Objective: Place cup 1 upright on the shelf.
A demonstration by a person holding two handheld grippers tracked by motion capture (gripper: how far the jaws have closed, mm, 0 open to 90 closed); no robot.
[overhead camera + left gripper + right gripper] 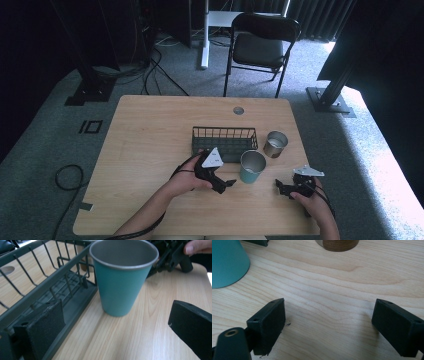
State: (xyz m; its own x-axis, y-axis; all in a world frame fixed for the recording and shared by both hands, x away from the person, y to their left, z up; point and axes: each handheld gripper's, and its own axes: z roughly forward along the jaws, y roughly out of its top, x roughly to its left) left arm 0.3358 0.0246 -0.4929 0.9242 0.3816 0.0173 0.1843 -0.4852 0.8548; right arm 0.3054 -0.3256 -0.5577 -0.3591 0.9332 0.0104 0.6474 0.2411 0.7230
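Resting under everything, the wooden desk (150, 150) carries a dark wire basket (225, 140) near its middle. Just in front of the basket's right end stands the teal cup (252, 167), upright and open at the top; from my left gripper view its base is beside the basket's front wall, though I cannot tell whether they touch. A steel cup (275, 144) stands behind and to the right of the teal one, close to the basket's right end and apart from it. My left gripper (222, 184) is low over the desk just left of the teal cup, pointing at it; its fingers (45, 327) are spread wide with nothing between them, the cup a little beyond their tips. My right gripper (281, 187) sits to the right of the teal cup, near the desk's front edge, its fingers (268, 322) also wide apart over bare wood and holding nothing
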